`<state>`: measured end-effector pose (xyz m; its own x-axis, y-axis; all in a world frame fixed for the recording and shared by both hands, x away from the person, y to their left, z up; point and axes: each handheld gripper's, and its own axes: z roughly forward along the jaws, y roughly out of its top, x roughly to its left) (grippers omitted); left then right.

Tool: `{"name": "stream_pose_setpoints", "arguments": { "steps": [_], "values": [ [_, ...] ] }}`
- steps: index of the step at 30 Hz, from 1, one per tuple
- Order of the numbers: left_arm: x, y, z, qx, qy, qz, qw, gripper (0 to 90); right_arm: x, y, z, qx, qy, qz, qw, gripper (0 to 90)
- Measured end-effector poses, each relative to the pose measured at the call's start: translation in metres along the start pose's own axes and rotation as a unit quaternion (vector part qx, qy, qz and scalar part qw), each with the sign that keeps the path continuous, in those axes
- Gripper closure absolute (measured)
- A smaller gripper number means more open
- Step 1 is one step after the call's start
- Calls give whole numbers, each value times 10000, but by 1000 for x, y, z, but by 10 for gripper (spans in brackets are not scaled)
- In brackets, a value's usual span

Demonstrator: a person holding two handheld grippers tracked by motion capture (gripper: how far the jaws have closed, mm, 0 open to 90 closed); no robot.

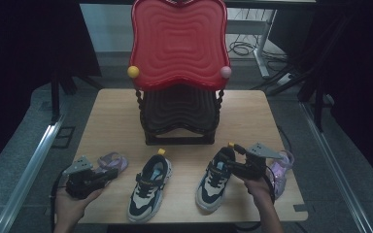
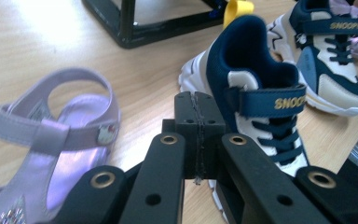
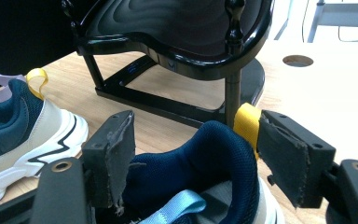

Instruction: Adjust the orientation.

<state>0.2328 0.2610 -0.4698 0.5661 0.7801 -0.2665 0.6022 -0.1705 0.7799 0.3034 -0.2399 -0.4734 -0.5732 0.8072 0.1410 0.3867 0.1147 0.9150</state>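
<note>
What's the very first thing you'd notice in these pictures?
The big red wavy shelf at the back of the table, stacked over a black one. In front sit two navy-and-cream sneakers: the right gripper straddles the right sneaker, and the left gripper is shut beside a purple sandal.

The desk point(image 1: 111, 116) is pale wood-grain, smooth and matt. The sneakers point(image 2: 256, 93) have navy mesh collars and smooth cream panels, probably faux leather. The lilac sandal point(image 2: 60, 135) is shiny, pearly. The black rack point(image 3: 168, 37) is glossy, the red tray point(image 1: 178, 41) looks like ridged plastic. The right claw point(image 3: 191, 154) pads are rough and frayed.
</note>
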Motion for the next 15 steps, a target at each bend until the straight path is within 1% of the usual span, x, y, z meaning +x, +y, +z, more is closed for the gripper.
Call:
{"name": "stream_pose_setpoints", "arguments": {
  "steps": [1, 2, 3, 4, 5, 7, 9, 13, 15],
  "values": [
    [0, 0, 0, 0, 0, 0, 10000, 898, 0, 0, 1, 27, 3, -12, 10000, 284],
    [1, -4, -2, 46, 62, -75, 9999, 897, 0, 0, 1, 54, 0, -23, 10000, 284],
    [1, -4, -2, 46, 62, -75, 9999, 897, 0, 0, 1, 54, 0, -23, 10000, 284],
    [0, -9, -3, 141, 143, -93, 9998, 896, 1, 1, 0, 25, 14, -9, 10000, 285],
    [1, -13, -4, 203, 177, -108, 9996, 896, 1, 1, 1, 32, 24, -15, 10000, 284],
    [4, -22, -5, 349, 320, -179, 9987, 896, 1, 1, 1, 33, 20, -29, 10000, 284],
    [7, -28, -7, 434, 443, -244, 9978, 897, 1, 1, 0, 24, 45, 0, 10000, 284],
    [8, -34, -11, 523, 497, -250, 9971, 898, 0, 2, -1, 0, 47, 10, 10000, 285],
    [9, -40, -12, 613, 544, -243, 9963, 898, 0, 2, -2, -14, 25, 40, 10000, 285]
  ]
}}
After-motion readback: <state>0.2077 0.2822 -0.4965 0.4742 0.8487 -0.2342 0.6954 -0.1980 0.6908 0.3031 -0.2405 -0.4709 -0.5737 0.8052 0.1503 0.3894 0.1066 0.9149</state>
